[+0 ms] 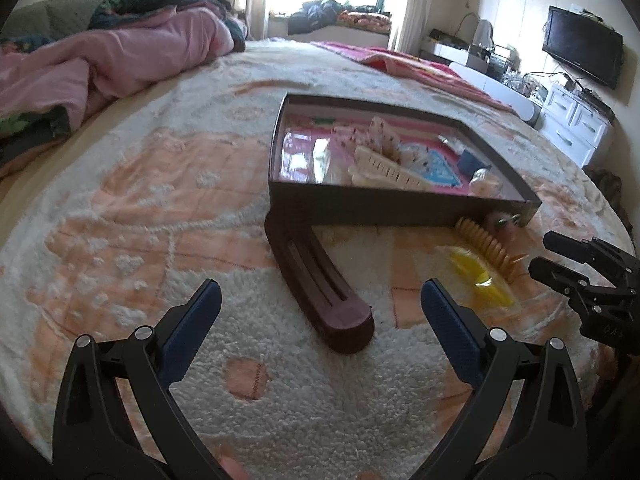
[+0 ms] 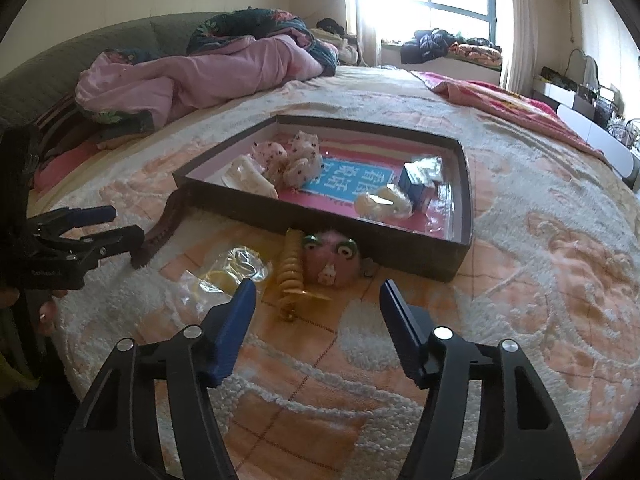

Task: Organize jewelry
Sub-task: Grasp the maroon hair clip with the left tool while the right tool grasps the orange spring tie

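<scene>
A shallow dark box [image 1: 384, 206] [image 2: 404, 240] lies on the bed, holding cream hair clips, spotted bows and a small blue box. In front of it lie a dark brown curved hair clip [image 1: 320, 288] [image 2: 160, 236], a yellow item in a clear bag [image 1: 480, 276] [image 2: 228, 272], an amber spiral hair clip [image 1: 486, 246] [image 2: 290, 272] and a pink round piece with green eyes [image 2: 332, 258]. My left gripper [image 1: 320, 308] is open, just short of the brown clip's near end. My right gripper [image 2: 318, 308] is open, just short of the spiral clip.
The bed is covered with a white and peach fluffy blanket [image 1: 140, 200]. A pink quilt [image 1: 100, 60] is heaped at the far left. A red blanket [image 2: 520, 108] lies at the far right. White drawers [image 1: 576, 124] and a TV [image 1: 582, 52] stand beyond the bed.
</scene>
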Motion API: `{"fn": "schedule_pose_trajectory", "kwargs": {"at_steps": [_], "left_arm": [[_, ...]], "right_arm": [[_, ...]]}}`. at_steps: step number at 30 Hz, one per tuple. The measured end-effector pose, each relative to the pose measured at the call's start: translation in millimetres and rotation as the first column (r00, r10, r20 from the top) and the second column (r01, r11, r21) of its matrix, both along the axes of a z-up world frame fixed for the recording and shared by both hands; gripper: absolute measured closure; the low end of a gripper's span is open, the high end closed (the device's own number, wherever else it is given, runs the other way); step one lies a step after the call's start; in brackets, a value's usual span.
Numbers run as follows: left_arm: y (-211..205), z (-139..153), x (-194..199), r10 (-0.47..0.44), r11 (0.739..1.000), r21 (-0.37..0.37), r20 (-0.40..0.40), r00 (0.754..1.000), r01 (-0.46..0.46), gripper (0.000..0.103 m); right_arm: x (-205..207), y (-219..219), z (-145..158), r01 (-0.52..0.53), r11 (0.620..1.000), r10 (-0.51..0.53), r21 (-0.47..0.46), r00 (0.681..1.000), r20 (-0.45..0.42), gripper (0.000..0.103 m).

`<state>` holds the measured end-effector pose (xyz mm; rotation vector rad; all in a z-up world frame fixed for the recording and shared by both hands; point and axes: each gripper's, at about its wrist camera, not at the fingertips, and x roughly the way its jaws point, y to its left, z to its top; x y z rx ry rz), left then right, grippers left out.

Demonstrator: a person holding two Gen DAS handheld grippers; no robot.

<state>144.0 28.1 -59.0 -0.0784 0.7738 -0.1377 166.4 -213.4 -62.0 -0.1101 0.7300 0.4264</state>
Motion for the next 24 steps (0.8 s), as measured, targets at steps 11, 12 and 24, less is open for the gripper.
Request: {"fn": "schedule_pose_trajectory", "kwargs": {"at_steps": [11, 12, 24], "left_arm": [[-5, -17, 15, 0.025, 1.0, 0.014, -0.061, 0.998, -0.024, 0.012], [-6, -18, 17, 0.029, 1.0, 0.013, -0.07, 0.997, -0.028, 0.012], [-14, -21, 19, 0.01, 1.0, 0.025, -0.095, 0.995, -0.008, 0.048]], "right_arm": [[12, 16, -15, -0.031, 1.0, 0.031, 0.004, 0.998, -0.055, 0.065], [14, 17, -16, -0.032, 0.999, 0.033, 0.005, 0.998, -0.059, 0.066], [24, 30, -24, -0.043, 0.999, 0.044, 0.019, 0.996, -0.073, 0.07]]}}
